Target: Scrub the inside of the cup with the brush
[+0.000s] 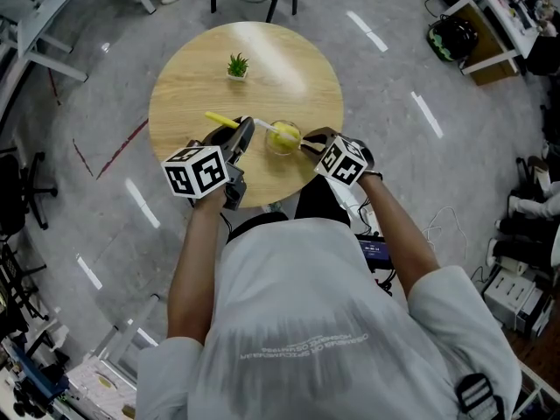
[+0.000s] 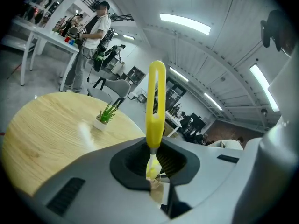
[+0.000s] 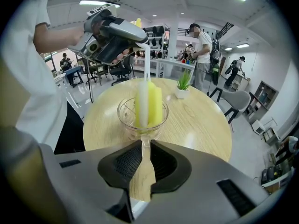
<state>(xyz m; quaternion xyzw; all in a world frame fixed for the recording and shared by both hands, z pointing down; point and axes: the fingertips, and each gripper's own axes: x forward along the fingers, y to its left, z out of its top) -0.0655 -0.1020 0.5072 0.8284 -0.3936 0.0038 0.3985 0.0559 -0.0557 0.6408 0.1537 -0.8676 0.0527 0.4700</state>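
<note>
brush (image 1: 225, 120) in cup (image 1: 283, 146) toward near table (image 1: 184, 86) edge, plant (image 1: 237, 66) well apart

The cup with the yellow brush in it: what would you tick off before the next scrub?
1. Left claw shut on the brush: ok.
2. Right claw shut on the handle of the cup: ok.
3. Sponge head inside the cup: ok.
4. Cup upright on the table: ok.
5. Potted plant standing apart from the cup: ok.
6. Water or soap in the cup: cannot tell.
</note>
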